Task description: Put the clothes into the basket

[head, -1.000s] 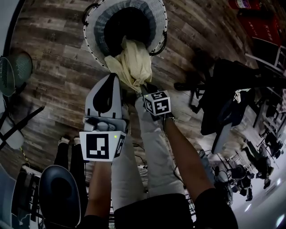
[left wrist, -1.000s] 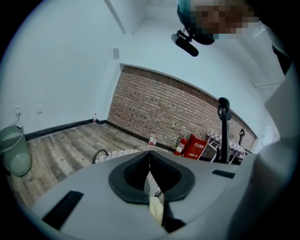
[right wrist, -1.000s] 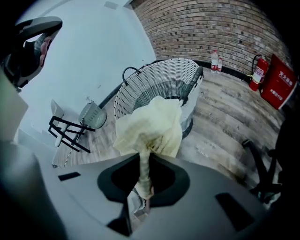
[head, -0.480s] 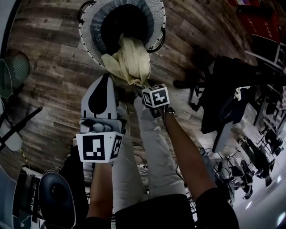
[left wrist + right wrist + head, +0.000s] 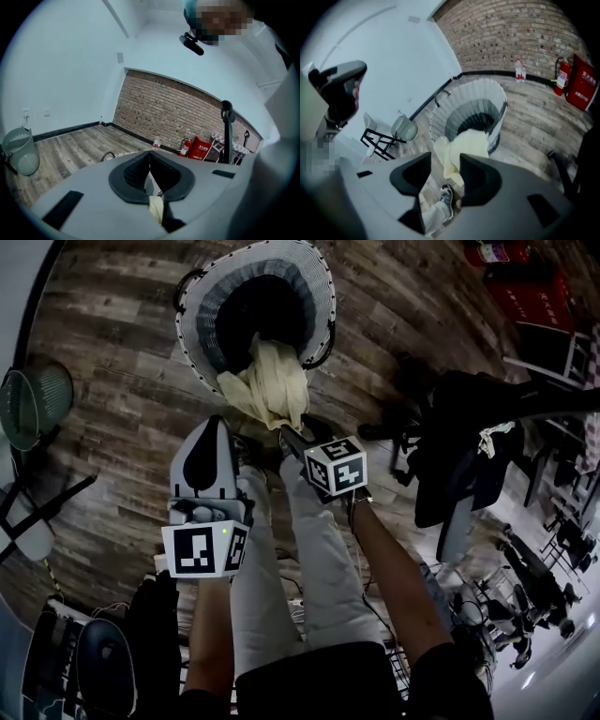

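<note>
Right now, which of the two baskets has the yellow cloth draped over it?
The large white basket; the yellow cloth hangs over its near rim. The small green mesh bin stands apart to the left.

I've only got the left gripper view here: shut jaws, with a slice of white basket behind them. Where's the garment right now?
Observer: The head view shows the pale yellow cloth draped over the basket's near rim, part inside and part hanging outside.
Operator: Is the right gripper gripping it?
Observer: No. The right gripper has its jaws apart, though they have just been closing a little. The cloth lies beyond their tips, unpinched.
</note>
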